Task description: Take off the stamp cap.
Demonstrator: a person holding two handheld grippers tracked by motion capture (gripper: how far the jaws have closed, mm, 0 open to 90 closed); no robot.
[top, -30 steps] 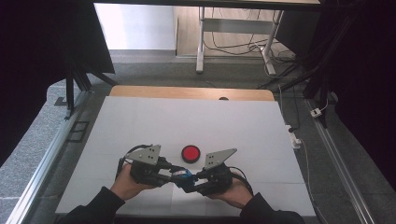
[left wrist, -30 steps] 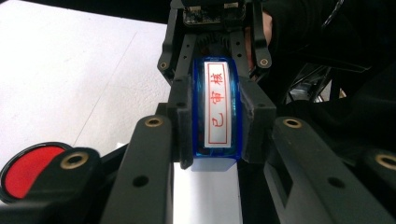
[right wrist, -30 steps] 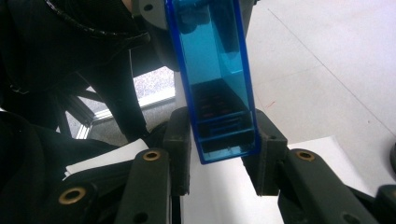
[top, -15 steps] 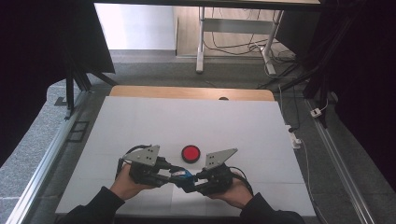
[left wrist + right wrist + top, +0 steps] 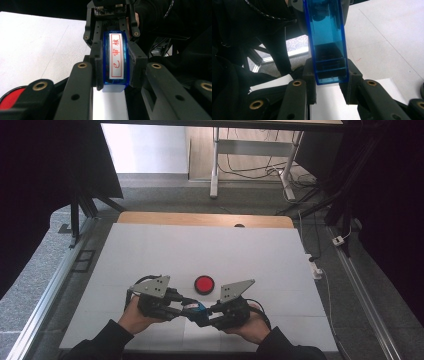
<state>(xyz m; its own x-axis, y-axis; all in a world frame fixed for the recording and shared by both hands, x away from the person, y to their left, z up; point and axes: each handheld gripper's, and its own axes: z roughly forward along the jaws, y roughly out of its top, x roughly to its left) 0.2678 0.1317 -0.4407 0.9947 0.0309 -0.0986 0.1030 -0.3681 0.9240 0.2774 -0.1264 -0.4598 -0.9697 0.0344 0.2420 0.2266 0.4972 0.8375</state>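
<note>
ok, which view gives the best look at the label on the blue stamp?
Left gripper view: the blue stamp faces the camera, its red-character label readable. Right gripper view shows its unlabelled translucent side; high view shows a small blue patch.

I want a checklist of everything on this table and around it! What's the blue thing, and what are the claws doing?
Surface: white table top, wooden strip at far edge.
Job's things: blue see-through stamp with a red-lettered label, held between both claws; red round pad just beyond.
Clutter: nothing seen.
Grippers: left claw and right claw both shut on the stamp, one at each end.
Cables: black cable loops off the left claw; floor wires beyond the table.
Surroundings: grey floor, metal rail, desk legs.
</note>
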